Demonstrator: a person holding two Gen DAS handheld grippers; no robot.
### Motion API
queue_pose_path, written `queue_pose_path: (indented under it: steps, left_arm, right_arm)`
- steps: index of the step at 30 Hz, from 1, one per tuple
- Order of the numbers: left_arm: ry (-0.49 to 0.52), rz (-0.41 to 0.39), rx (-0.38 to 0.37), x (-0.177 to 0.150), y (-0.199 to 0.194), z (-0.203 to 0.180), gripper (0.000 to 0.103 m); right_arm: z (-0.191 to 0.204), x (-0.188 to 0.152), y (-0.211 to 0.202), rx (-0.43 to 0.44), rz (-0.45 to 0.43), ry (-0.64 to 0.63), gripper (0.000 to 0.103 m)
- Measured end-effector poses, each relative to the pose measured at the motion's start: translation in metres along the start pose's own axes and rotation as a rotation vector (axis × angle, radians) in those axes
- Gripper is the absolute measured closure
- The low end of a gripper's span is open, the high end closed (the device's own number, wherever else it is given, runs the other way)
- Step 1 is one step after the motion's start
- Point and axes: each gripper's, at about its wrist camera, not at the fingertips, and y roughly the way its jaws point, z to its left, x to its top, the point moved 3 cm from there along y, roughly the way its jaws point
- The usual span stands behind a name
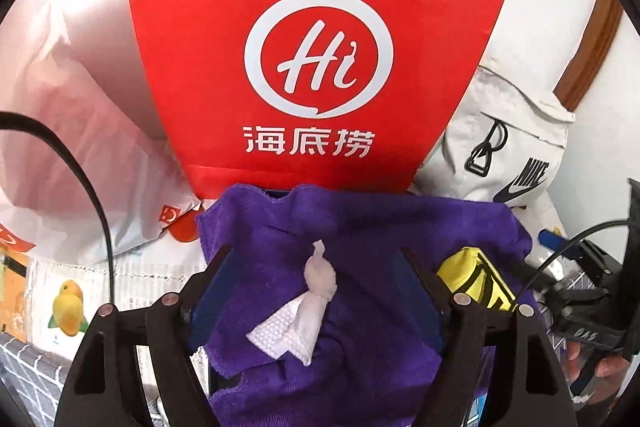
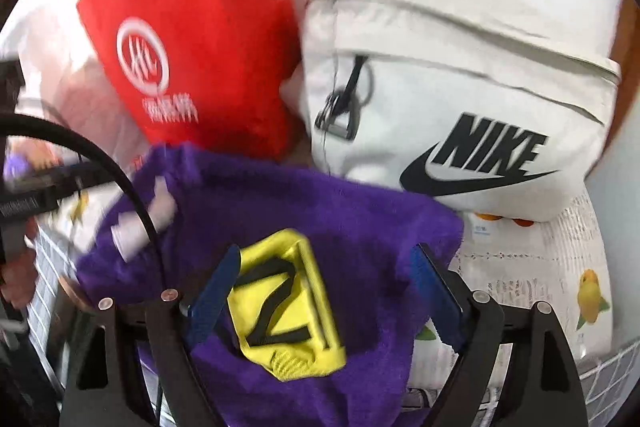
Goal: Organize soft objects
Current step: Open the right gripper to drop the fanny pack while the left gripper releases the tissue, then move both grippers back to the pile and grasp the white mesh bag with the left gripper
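Lying draped over a low support that stays hidden, the purple towel [image 1: 320, 267] occupies the middle of the work area, and both tools hover over it. On the towel rest two smaller soft items: a knotted white tissue [image 1: 308, 307] toward its left half and a yellow pouch with black markings [image 2: 284, 303] toward its right. The left gripper [image 1: 320, 291] is spread wide with the tissue between its fingers, neither pad visibly touching it. The right gripper [image 2: 328, 291] is likewise spread, its left finger just beside the pouch, nothing pinched.

Judged from this layout, the sorting is at an early stage: the items are gathered on the towel but none is lifted, folded or bagged.

Room is tight at the back. A red paper bag [image 1: 312, 39] stands upright touching the towel's far edge, and a white Nike bag [image 2: 460, 99] leans beside it on the right. A white plastic bag [image 1: 60, 131] crowds the left. Open room remains on the fruit-printed cloth [image 2: 560, 267] to the right. A black cable [image 1: 88, 195] loops near the left tool and could snag.
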Motion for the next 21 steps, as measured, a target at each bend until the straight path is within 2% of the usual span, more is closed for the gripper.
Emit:
queue_pose_path:
  steps: [2,3,6,8,9,12,15,21]
  left_arm:
    - [0.005,0.010,0.000,0.001,0.001,-0.003,0.026]
    - [0.004,0.010,0.002,0.001,-0.001,-0.003,0.026]
    - [0.003,0.005,-0.002,0.000,-0.006,-0.003,0.027]
    - [-0.001,-0.009,-0.017,0.000,-0.011,-0.003,0.027]
    - [0.000,-0.023,-0.017,0.000,-0.016,-0.004,0.027]
    - [-0.010,-0.051,-0.043,0.000,-0.030,-0.005,0.026]
    - [-0.018,-0.083,-0.073,0.000,-0.044,-0.008,0.026]
    - [-0.006,-0.157,-0.104,0.001,-0.069,-0.012,0.025]
  right_arm:
    - [-0.002,0.002,-0.009,0.009,-0.048,0.038,0.017]
    - [-0.003,0.003,-0.013,0.006,-0.044,0.053,0.017]
    - [0.000,-0.001,-0.016,0.000,0.013,0.033,0.017]
    - [0.005,-0.008,-0.013,-0.061,0.049,0.030,0.017]
    - [0.005,-0.010,-0.013,-0.065,0.071,0.036,0.017]
    - [0.000,-0.020,-0.014,-0.037,0.130,0.090,0.017]
    - [-0.004,-0.026,-0.024,-0.062,0.154,0.142,0.017]
    - [-0.001,-0.046,-0.061,0.096,0.077,0.238,0.017]
